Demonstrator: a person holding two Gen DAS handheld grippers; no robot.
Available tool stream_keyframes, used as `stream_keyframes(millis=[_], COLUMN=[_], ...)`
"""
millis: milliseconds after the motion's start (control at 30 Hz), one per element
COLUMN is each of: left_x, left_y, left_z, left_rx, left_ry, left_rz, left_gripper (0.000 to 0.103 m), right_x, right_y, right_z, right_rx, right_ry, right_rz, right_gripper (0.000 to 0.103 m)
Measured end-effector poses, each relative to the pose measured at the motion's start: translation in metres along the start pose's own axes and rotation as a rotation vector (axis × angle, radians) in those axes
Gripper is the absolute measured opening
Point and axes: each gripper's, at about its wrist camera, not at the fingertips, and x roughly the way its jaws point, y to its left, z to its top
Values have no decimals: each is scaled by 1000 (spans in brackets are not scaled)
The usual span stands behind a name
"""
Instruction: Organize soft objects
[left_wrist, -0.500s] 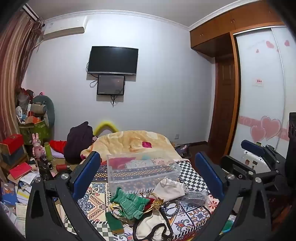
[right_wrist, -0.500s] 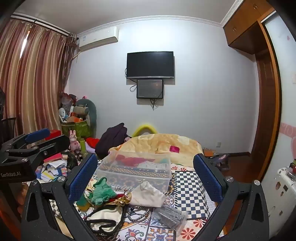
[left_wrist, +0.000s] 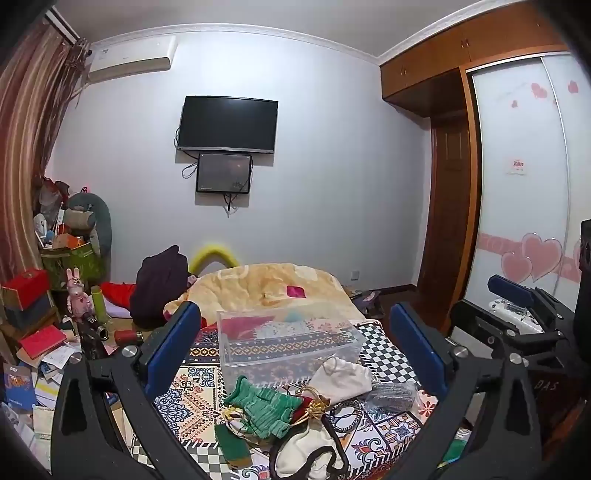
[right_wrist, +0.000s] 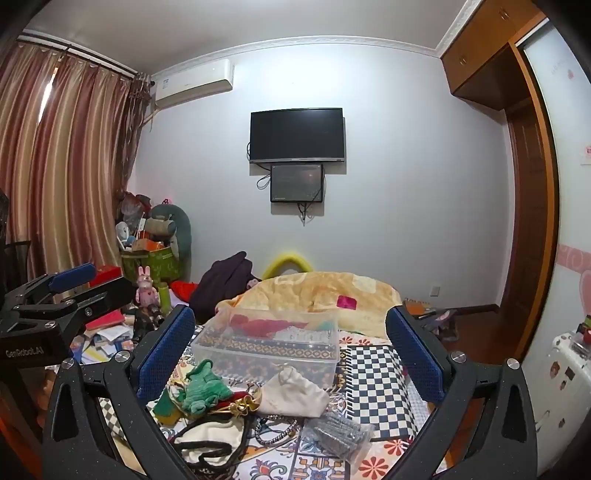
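A pile of soft things lies on the patterned bedspread: a green knitted glove (left_wrist: 264, 404) (right_wrist: 201, 387), a white drawstring pouch (left_wrist: 345, 374) (right_wrist: 293, 393), a cream pouch with black cord (left_wrist: 308, 448) (right_wrist: 208, 435), a grey mesh bag (left_wrist: 393, 393) (right_wrist: 338, 434). Behind them stands a clear plastic bin (left_wrist: 288, 345) (right_wrist: 269, 343) with red and patterned cloth inside. My left gripper (left_wrist: 295, 354) is open and empty, above the pile. My right gripper (right_wrist: 290, 354) is open and empty; it also shows at the right of the left wrist view (left_wrist: 517, 314).
A yellow blanket (left_wrist: 266, 288) and a dark garment (left_wrist: 159, 284) lie at the far end of the bed. Books, boxes and toys clutter the floor at left (left_wrist: 37, 332). A wardrobe (left_wrist: 524, 184) stands at right, with a white suitcase (right_wrist: 565, 362) beside the bed.
Both grippers have shifted slightly; the view is almost the same. Nothing was taken hold of or moved.
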Motion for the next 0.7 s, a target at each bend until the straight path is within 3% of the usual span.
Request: stream_keyframes(millis=[700], left_x=[-1], left_y=[-2], left_z=[0], left_rx=[12], left_ry=[-5], left_rz=[-2], left_gripper=[103], right_x=[-3], right_y=[3], right_z=[1], right_rx=[0], right_ry=[-16], right_rz=[7], right_gripper=[103])
